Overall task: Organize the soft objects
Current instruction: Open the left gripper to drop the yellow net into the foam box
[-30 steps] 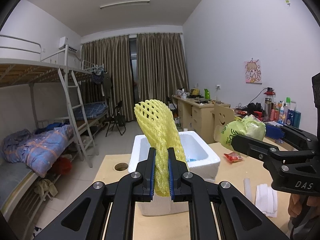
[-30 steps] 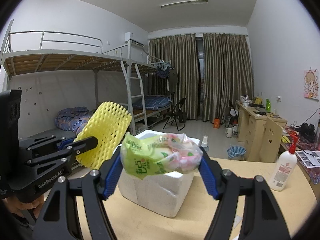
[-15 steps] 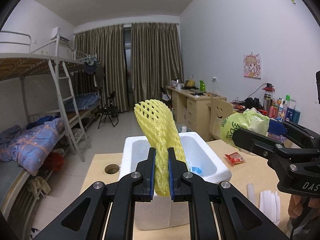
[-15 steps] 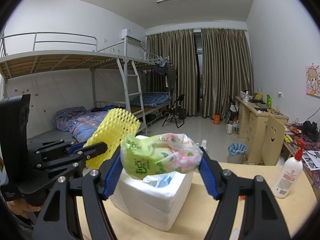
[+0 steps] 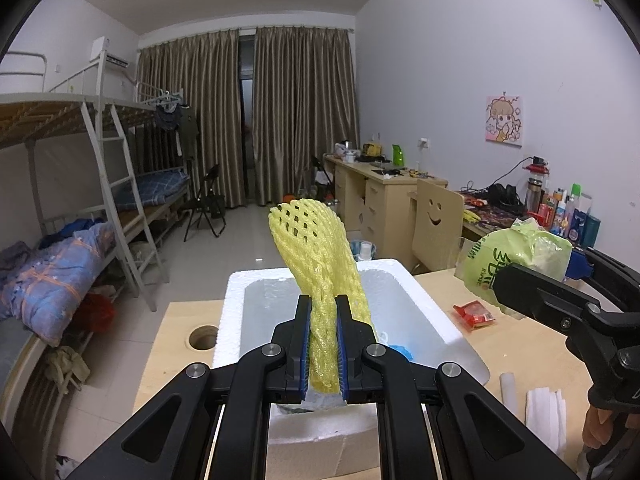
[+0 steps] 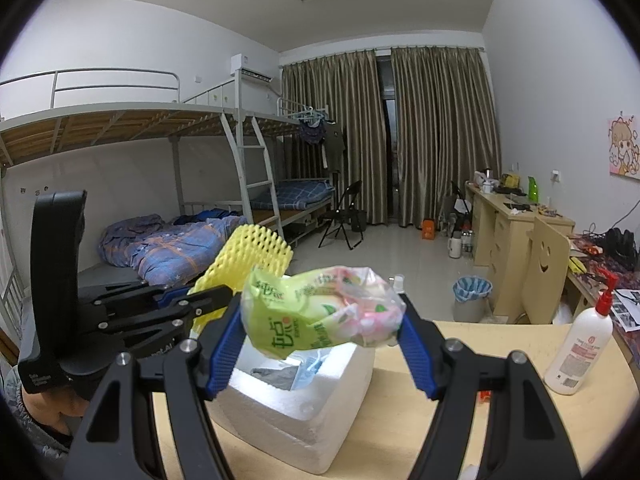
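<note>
The left tool (image 5: 323,344) is clenched on the yellow foam net (image 5: 316,256), held upright over the white foam box (image 5: 456,344). It looks light and springy; pinching it low works. The right tool (image 6: 320,344) grasps a crinkly green plastic pack (image 6: 316,316), probably soft tissues, near the box. The box sits on a pale wooden bench (image 5: 520,344) in a dorm room with bunk beds (image 5: 60,128).

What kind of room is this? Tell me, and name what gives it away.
Most likely a shared dormitory room. Metal bunk beds with a ladder line one wall, study desks and a wooden chair line the other, and clothes hang by the curtains.
</note>
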The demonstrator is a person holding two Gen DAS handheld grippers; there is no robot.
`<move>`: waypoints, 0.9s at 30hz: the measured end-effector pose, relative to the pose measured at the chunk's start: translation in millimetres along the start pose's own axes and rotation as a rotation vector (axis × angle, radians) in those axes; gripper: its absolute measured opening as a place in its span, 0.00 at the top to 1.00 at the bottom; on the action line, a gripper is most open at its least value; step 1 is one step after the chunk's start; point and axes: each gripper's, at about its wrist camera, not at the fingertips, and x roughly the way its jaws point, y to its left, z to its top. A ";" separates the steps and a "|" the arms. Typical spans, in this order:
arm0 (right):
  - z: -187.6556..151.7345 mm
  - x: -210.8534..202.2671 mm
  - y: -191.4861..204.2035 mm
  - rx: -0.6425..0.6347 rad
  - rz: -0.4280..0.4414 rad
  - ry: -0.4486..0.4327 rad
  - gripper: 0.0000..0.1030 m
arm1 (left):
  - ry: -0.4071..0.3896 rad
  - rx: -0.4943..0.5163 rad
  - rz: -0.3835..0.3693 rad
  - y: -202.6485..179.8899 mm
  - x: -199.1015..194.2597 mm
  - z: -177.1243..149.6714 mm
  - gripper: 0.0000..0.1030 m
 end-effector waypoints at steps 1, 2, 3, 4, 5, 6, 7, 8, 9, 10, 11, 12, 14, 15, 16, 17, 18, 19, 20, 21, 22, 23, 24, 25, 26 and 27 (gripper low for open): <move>0.3 0.5 0.3 0.001 -0.001 0.001 0.27 | 0.001 -0.002 -0.006 0.4 1.3 -0.6 0.88; 0.5 1.0 0.2 0.001 -0.002 0.002 0.27 | 0.003 -0.002 -0.009 1.0 2.0 -1.0 0.86; 1.1 1.4 0.5 0.002 -0.002 0.003 0.27 | 0.007 0.002 -0.008 1.4 3.4 -1.7 0.83; 3.4 2.7 0.4 0.002 -0.003 0.004 0.27 | 0.008 0.003 -0.004 2.9 3.0 -2.4 0.71; 3.4 2.2 1.3 0.002 -0.005 0.003 0.27 | 0.009 0.002 0.001 4.5 3.5 -3.0 0.52; 3.7 2.6 1.2 0.001 -0.005 0.003 0.27 | 0.012 0.000 0.003 5.2 3.8 -3.2 0.43; 5.0 4.2 0.2 0.000 -0.006 0.003 0.27 | 0.014 -0.005 0.000 6.5 4.1 -3.7 0.28; 5.5 4.4 1.0 -0.001 -0.006 0.002 0.27 | 0.011 -0.007 -0.001 6.5 4.4 -4.0 0.20; 6.0 4.6 1.1 -0.002 -0.008 0.001 0.27 | -0.003 -0.006 0.004 7.4 1.9 -5.1 0.17; 5.7 4.8 -0.1 -0.002 -0.009 0.001 0.27 | -0.017 -0.003 0.013 7.9 -0.9 -5.6 0.10; 5.9 5.1 0.5 -0.002 -0.009 0.000 0.27 | -0.031 -0.005 0.022 9.6 -3.9 -6.4 0.03; 5.8 5.8 -0.2 -0.002 -0.009 0.000 0.27 | -0.037 -0.008 0.026 10.9 -5.5 -6.4 0.01; 5.8 6.3 -0.1 -0.002 -0.008 0.000 0.27 | -0.063 -0.015 0.035 16.2 -12.9 -9.7 0.00; 4.9 6.3 -0.4 -0.003 -0.007 -0.001 0.27 | -0.078 -0.019 0.044 18.9 -17.2 -11.9 0.00; 5.2 7.1 0.1 -0.004 -0.005 -0.002 0.27 | -0.083 -0.021 0.052 19.7 -19.7 -13.3 0.00; 5.3 8.2 0.7 -0.004 -0.003 -0.003 0.27 | -0.092 -0.024 0.059 20.7 -23.6 -15.7 0.00; 5.3 9.5 1.6 -0.005 -0.002 -0.002 0.27 | -0.101 -0.023 0.061 21.4 -27.3 -17.8 0.00; 5.5 10.7 1.5 -0.007 -0.003 -0.001 0.27 | -0.106 -0.021 0.065 21.9 -30.9 -20.2 0.00; 5.5 11.7 2.6 -0.008 -0.004 -0.001 0.27 | -0.113 -0.016 0.067 21.6 -34.9 -22.9 0.00; 5.2 12.1 3.1 -0.008 -0.002 -0.001 0.27 | -0.119 -0.009 0.064 21.0 -37.6 -25.3 0.00; 5.2 13.1 4.6 -0.009 -0.001 -0.001 0.27 | -0.130 -0.002 0.057 21.0 -42.1 -29.2 0.00; 5.6 14.6 6.0 -0.011 -0.002 0.000 0.27 | -0.136 -0.004 0.054 21.5 -45.0 -32.1 0.00; 5.5 14.4 5.7 -0.010 -0.003 -0.002 0.27 | -0.139 -0.009 0.051 21.3 -47.4 -34.9 0.00; 5.8 15.3 6.9 -0.011 -0.004 -0.003 0.27 | -0.146 -0.013 0.045 22.9 -50.0 -38.0 0.00; 6.1 16.5 7.7 -0.014 -0.005 -0.002 0.27 | -0.156 -0.016 0.040 24.8 -52.9 -40.9 0.00; 6.5 17.9 8.8 -0.017 -0.008 -0.001 0.27 | -0.160 -0.018 0.039 25.4 -54.7 -42.8 0.00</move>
